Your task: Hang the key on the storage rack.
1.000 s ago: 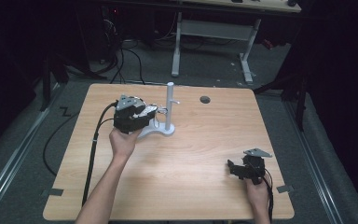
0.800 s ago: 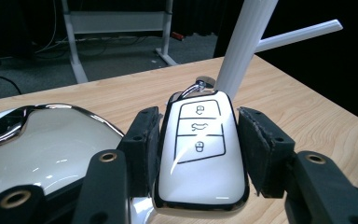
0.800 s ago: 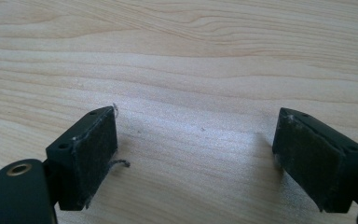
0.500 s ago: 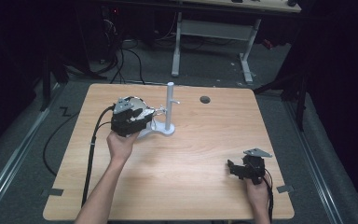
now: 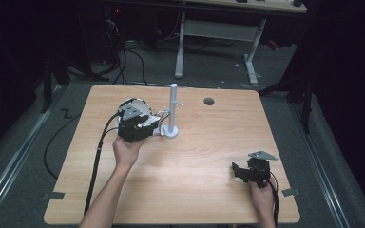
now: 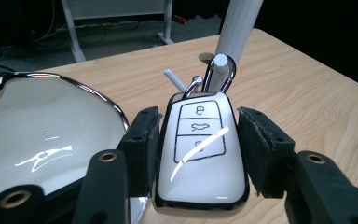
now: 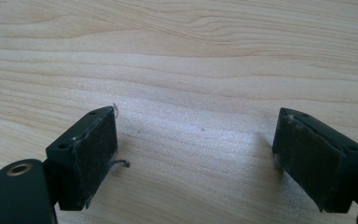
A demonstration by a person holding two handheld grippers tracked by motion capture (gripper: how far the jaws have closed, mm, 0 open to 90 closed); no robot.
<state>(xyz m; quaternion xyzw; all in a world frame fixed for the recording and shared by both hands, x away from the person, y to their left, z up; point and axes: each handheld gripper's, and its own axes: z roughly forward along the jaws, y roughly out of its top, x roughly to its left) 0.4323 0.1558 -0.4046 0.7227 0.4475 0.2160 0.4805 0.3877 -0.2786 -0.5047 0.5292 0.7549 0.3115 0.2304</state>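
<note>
One white key fob [image 6: 200, 149] sits pinched in the left gripper [image 6: 198, 154] beside one stand [image 5: 173, 111] and one bowl [image 6: 42, 135], while the right gripper [image 7: 196, 158] gapes empty.

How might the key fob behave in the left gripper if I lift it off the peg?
The key fob looks glossy and hard, so it may slip between the left gripper's pads. Its metal ring sits over a peg, so it could snag. It seems rigid and probably light.

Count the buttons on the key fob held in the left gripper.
3, on the white key fob that the left gripper grips: stacked in a column on its face, one at the top, one in the middle, one below, partly under a glare streak. The back is hidden.
</note>
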